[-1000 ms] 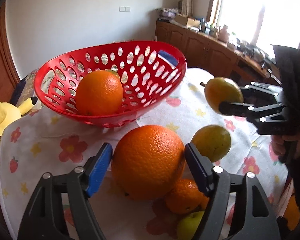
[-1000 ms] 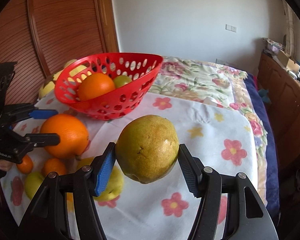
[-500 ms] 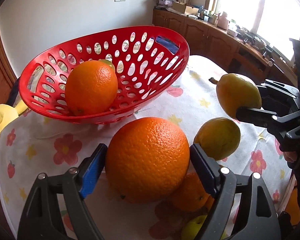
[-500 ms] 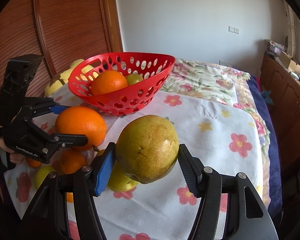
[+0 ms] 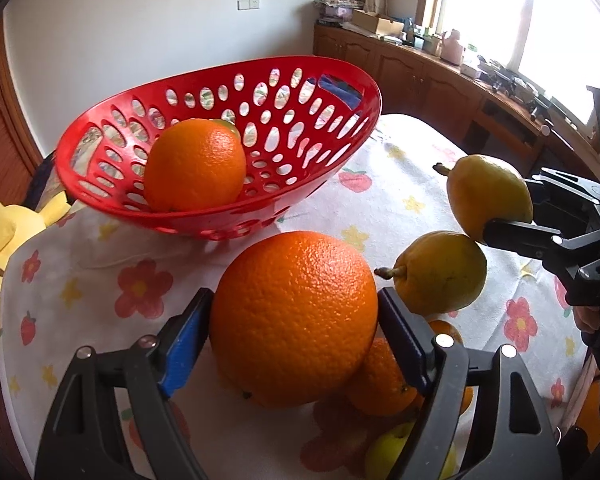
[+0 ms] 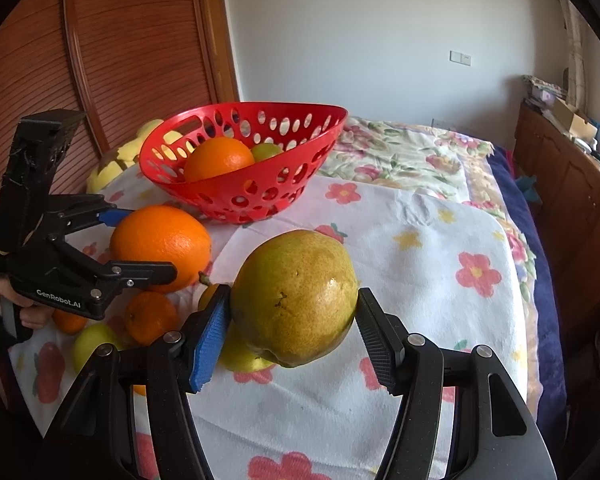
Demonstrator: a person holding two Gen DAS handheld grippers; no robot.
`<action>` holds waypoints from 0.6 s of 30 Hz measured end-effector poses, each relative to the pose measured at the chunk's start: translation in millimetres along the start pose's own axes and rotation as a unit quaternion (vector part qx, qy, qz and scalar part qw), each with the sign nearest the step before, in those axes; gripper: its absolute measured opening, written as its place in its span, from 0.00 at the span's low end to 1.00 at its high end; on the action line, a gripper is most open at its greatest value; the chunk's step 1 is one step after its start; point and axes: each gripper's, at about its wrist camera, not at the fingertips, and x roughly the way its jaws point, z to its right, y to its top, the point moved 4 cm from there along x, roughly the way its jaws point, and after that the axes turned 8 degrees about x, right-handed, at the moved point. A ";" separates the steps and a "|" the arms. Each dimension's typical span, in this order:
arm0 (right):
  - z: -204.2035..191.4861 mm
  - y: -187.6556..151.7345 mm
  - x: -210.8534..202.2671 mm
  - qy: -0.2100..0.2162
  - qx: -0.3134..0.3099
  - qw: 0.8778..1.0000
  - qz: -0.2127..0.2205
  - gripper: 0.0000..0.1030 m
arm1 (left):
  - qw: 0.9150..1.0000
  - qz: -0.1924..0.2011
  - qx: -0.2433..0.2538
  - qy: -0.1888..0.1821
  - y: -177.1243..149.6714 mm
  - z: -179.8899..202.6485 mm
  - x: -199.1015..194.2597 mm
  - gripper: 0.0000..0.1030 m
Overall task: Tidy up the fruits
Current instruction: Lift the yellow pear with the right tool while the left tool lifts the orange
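Red perforated plastic basket [image 5: 332, 152]: oval, glossy, tilted, standing on a white cloth with printed flowers [image 6: 440, 276]. It held one pebbled orange [image 5: 194, 170] with a greenish fruit [image 6: 266, 151] behind it.

Large round orange with dimpled peel [image 5: 294, 316]: sat between the blue-padded fingers of the left black plastic gripper [image 5: 294, 340], just in front of the basket. The jaws had just been closing; both pads touched its sides, clamped on it. Whether it was clear of the cloth could not be told.

Yellow-green speckled pear [image 6: 294, 298]: smooth, bulbous, clamped off the cloth in the right black gripper [image 6: 292, 326], one pad blue and ribbed, the other black.

Second yellow pear with a short stem [image 5: 440, 272]: lay on the cloth beside the large orange.

Small mandarins [image 6: 150, 316] and a pale green fruit [image 6: 92, 344]: clustered near the left gripper.

Yellow plush toy [image 5: 4, 248]: soft, lying left of the basket.
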 end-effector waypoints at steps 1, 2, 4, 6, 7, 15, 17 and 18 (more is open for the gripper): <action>0.3 -0.4 -0.5 -0.001 0.001 1.000 0.000 0.62 | 1.000 0.004 -0.001 -0.002 -1.2 -0.1 -2.1 0.78; 0.5 -0.6 -0.9 -0.001 0.002 1.000 0.000 0.62 | 1.000 0.007 -0.002 -0.003 -2.8 -0.4 -4.6 0.78; 0.8 -0.7 -1.2 -0.001 0.002 1.000 0.001 0.62 | 1.000 0.012 -0.001 -0.002 -4.3 -0.2 -8.4 0.78; 1.3 -0.7 -1.3 -0.002 0.002 1.000 0.001 0.62 | 1.000 0.017 0.000 0.002 -7.4 0.6 -13.8 0.78; 1.3 -1.0 -1.9 -0.002 0.002 1.000 0.002 0.62 | 1.000 0.019 0.000 0.001 -8.3 0.5 -16.0 0.78; -1.3 1.5 -7.5 -0.004 0.005 1.000 0.009 0.62 | 0.999 0.053 -0.002 -0.008 -7.1 5.0 -46.1 0.78; -2.5 2.5 -8.7 -0.003 0.006 1.000 0.011 0.62 | 0.998 0.064 0.000 -0.007 -4.3 7.3 -55.8 0.78; -3.3 2.8 -9.4 -0.003 0.006 1.000 0.012 0.62 | 0.998 0.069 0.001 -0.007 -3.1 8.3 -60.2 0.78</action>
